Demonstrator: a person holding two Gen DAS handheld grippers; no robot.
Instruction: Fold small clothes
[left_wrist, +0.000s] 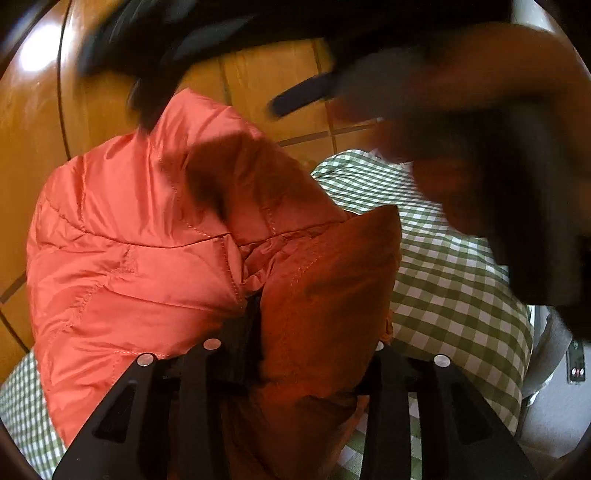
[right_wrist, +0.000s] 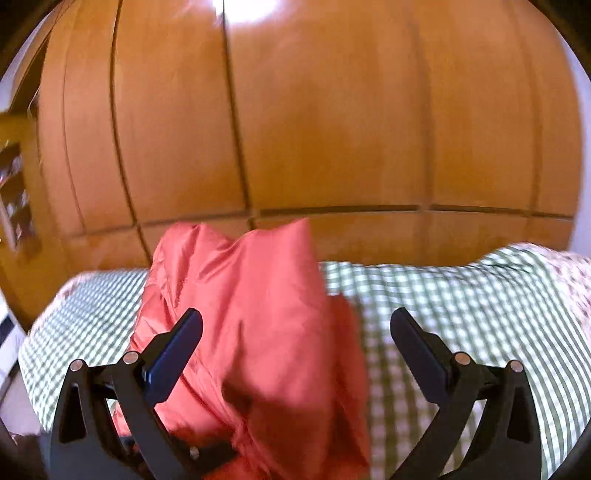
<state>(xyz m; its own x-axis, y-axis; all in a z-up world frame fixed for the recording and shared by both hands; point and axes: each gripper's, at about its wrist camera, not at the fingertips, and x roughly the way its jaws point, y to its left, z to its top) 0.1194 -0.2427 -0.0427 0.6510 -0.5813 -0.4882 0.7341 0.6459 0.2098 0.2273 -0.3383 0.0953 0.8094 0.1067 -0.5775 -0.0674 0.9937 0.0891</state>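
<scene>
A small orange-red quilted jacket (left_wrist: 147, 236) hangs bunched over the green checked bedsheet (left_wrist: 443, 288). My left gripper (left_wrist: 258, 332) is shut on a fold of the jacket and holds it up; its fingertips are buried in the fabric. In the right wrist view the jacket (right_wrist: 255, 317) stands between the jaws of my right gripper (right_wrist: 295, 328), which is wide open and holds nothing. The right gripper's blurred dark fingers (left_wrist: 303, 94) and the hand holding it show at the top of the left wrist view, above the jacket.
A glossy wooden wardrobe (right_wrist: 314, 122) rises right behind the bed. The checked sheet (right_wrist: 461, 314) spreads to the right of the jacket, with a floral cover (right_wrist: 569, 273) at the far right edge. A pale wall or floor strip shows at the far left.
</scene>
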